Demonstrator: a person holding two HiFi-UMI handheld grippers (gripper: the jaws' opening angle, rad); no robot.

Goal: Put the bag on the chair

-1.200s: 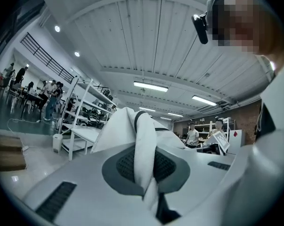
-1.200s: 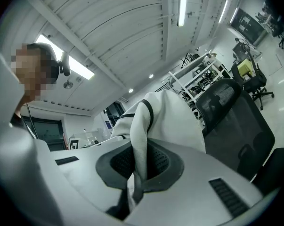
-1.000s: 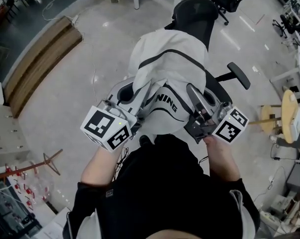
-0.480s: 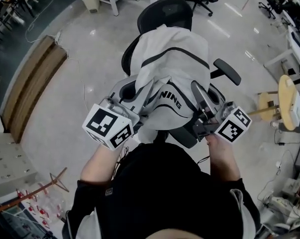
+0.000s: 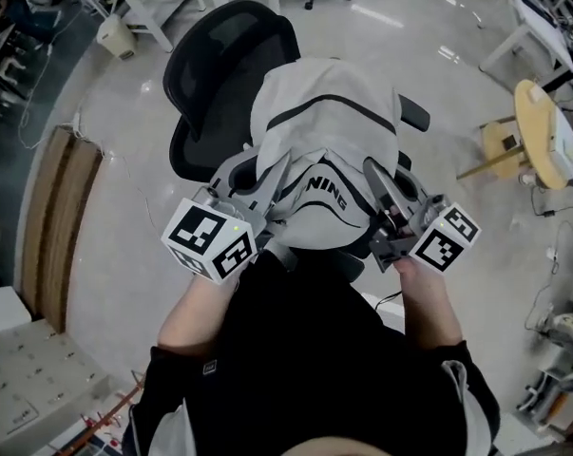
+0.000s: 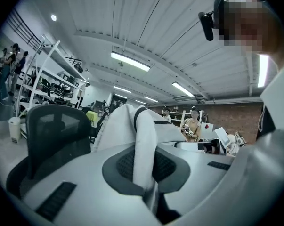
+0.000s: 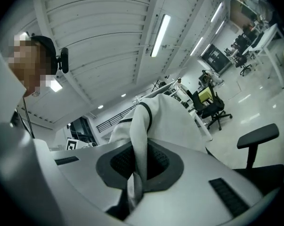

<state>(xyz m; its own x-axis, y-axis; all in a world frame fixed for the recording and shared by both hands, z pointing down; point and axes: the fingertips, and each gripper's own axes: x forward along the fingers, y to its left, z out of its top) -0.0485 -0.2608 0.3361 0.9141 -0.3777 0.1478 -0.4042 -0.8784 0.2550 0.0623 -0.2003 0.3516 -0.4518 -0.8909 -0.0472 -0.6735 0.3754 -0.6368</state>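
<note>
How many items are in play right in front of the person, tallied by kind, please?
white bag: 1
black office chair: 1
grippers, both clamped on the bag: 2 (left gripper, right gripper)
Total: 4

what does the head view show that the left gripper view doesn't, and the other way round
Only the head view: the right gripper holding its side of the white bag, the person's forearms and a round wooden stool. Only the left gripper view: a close look at the left gripper, jaws shut on a fold of the bag, plus ceiling lights, shelving and people in the background. Both: the bag and the black chair.
</note>
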